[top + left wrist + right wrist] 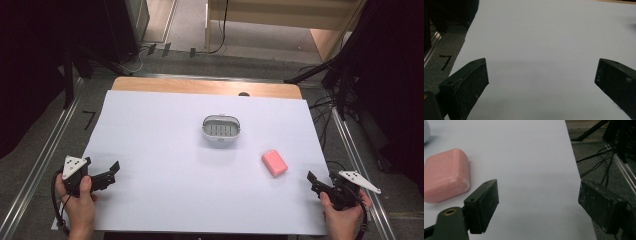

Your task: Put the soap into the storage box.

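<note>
Your left gripper (107, 172) sits at the near left of the white sheet (165, 150), jaws spread wide over bare paper. Your right gripper (320, 183) rests near the sheet's right edge, jaws likewise spread, with the pink soap bar (274, 162) just beside it, untouched. Farther back stands a pale slotted tray (221, 128), probably a soap dish.

High view: overhead from the person's side, facing 12 o'clock, far, covers the whole white sheet (165, 145). Left gripper view: low, close, over bare sheet. Right gripper view: low, close; shares the pink soap (445, 173) at 10 o'clock with the high view.
</note>
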{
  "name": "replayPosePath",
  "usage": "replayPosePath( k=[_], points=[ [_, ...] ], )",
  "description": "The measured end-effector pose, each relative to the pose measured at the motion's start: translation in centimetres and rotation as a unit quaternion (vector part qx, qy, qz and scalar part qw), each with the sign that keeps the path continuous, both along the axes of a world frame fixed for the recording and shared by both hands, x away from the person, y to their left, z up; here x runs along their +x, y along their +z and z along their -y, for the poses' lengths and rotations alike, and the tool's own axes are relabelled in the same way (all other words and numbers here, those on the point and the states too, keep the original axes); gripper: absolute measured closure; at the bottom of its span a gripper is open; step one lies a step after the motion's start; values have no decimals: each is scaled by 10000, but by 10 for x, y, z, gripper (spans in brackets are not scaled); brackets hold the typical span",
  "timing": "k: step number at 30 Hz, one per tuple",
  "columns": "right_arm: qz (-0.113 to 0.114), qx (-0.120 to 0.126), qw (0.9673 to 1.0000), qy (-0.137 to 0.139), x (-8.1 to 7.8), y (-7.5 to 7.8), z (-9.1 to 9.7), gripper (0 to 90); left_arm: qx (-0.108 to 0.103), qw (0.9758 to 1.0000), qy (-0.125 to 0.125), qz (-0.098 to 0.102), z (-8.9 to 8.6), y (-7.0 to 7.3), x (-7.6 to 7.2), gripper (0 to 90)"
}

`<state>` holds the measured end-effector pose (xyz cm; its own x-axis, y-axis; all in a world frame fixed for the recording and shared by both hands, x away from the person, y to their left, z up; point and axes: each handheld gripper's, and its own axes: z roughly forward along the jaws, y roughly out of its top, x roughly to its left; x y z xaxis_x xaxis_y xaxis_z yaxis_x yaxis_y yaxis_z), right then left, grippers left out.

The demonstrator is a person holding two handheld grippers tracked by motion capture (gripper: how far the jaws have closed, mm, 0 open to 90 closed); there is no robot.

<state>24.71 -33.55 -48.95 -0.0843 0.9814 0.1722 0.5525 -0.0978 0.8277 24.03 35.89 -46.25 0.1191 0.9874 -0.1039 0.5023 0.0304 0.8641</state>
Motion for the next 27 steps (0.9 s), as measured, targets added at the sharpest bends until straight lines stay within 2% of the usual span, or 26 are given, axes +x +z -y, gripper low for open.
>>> replayPosePath(
  k=[3,5,6,9,10,14,16,21,24,27],
  points=[
    [121,-52,9999,-91,-2,1,-1,216,2,10000,-9,-4,0,0,0,0],
    [125,-71,9997,-186,-3,2,-2,215,-3,10000,-16,-13,0,0,0,0],
    [114,-57,9998,-177,-3,3,-2,230,-8,10000,-22,-12,0,0,0,0],
    [19,-302,9992,-251,-2,4,-5,243,-19,10000,-45,-21,0,0,0,0],
    [-19,-306,9993,-229,-2,5,-5,243,-20,10000,-49,-21,0,0,0,0],
    [-77,-416,9991,-77,-1,8,-9,273,-13,10000,-60,-9,0,0,0,0],
    [-216,-610,9979,64,0,12,-11,371,-16,10000,-74,-11,0,0,0,0],
    [-470,-825,9952,255,3,22,-20,358,-47,9999,-90,-34,-1,0,0,0],
    [-642,-884,9924,572,8,23,-27,398,-47,9999,-106,-32,-1,0,0,0],
    [-849,-902,9884,881,13,23,-32,394,-53,9999,-125,-28,-1,0,0,0]
  ],
)
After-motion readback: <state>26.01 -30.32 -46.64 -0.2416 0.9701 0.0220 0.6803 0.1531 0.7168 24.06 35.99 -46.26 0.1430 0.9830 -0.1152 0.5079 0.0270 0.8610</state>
